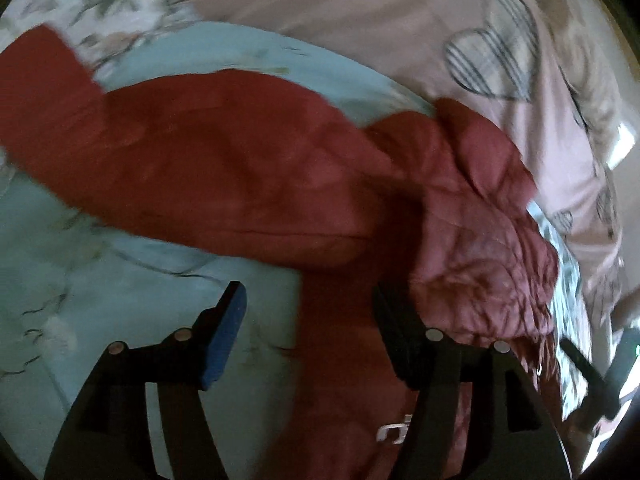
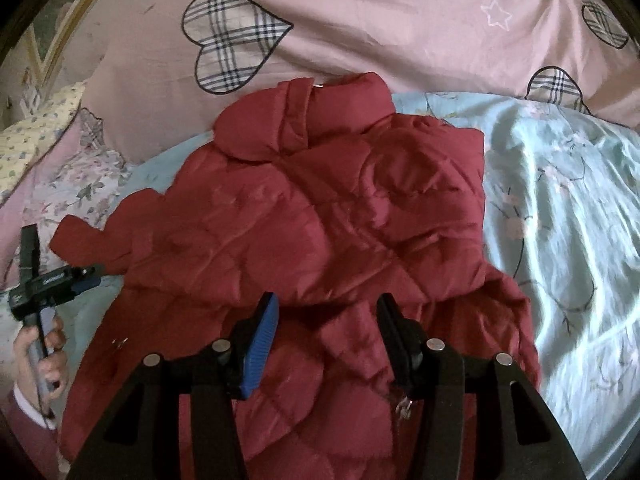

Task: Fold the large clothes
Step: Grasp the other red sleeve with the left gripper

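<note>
The puffer jacket (image 2: 320,216) lies spread on the bed sheet (image 2: 560,208), its collar (image 2: 320,100) at the far end, touching the duvet (image 2: 400,28) that lies bunched behind it. One sleeve (image 2: 96,240) reaches out to the left, beside a pillow (image 2: 40,136) at the far left. The left gripper (image 2: 60,276) sits just beyond that sleeve's cuff, held in a hand (image 2: 44,352). The right gripper (image 2: 326,332) hangs over the jacket's near part, nothing between its fingers. In the left wrist view, the sleeve (image 1: 200,160) stretches across the sheet (image 1: 100,300) ahead of the gripper (image 1: 308,336).
</note>
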